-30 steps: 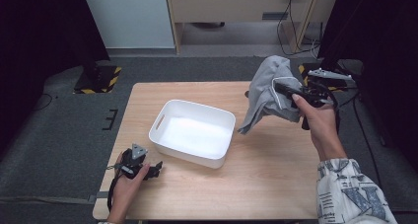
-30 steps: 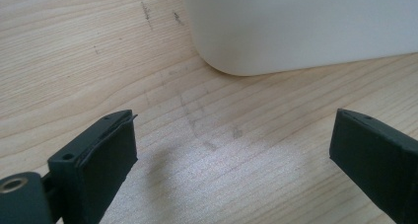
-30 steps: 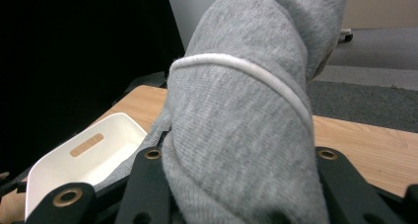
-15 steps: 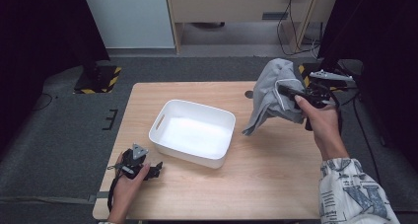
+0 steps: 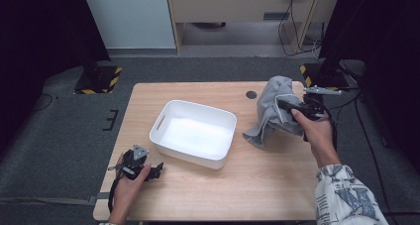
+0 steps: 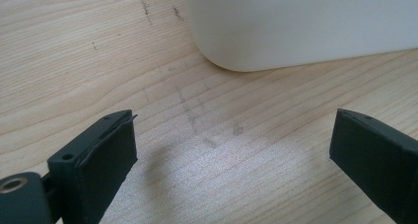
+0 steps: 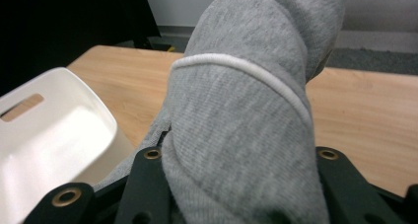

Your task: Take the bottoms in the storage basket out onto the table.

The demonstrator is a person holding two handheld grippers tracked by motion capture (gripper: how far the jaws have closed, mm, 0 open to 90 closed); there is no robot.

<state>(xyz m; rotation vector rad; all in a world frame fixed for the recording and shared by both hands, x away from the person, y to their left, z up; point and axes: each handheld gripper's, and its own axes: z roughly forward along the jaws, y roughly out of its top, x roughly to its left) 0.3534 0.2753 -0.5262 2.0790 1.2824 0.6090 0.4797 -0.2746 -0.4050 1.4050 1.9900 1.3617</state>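
Observation:
A grey cloth garment [image 5: 271, 111] with a white cord hangs off my right gripper [image 5: 286, 107], held above the table's right side; its lower end trails near the wood. In the right gripper view the grey cloth [image 7: 246, 115] bulges between the black jaws, which are shut on it. A white plastic tub [image 5: 194, 132] with a handle slot stands in the middle of the table, empty. My left gripper [image 5: 157, 168] rests on the table at the front left, open, with bare wood between its fingers [image 6: 98, 155] and the tub's corner [image 6: 296, 26] just ahead.
The wooden table [image 5: 233, 190] has a dark round hole [image 5: 251, 94] at the back right. Grey carpet surrounds it, with a yellow-black striped base [image 5: 99, 81] at the back left and cables at the far right.
The right gripper with the grey cloth has dropped lower and drifted slightly right, so the cloth's end is closer to the table. The left gripper has not moved.

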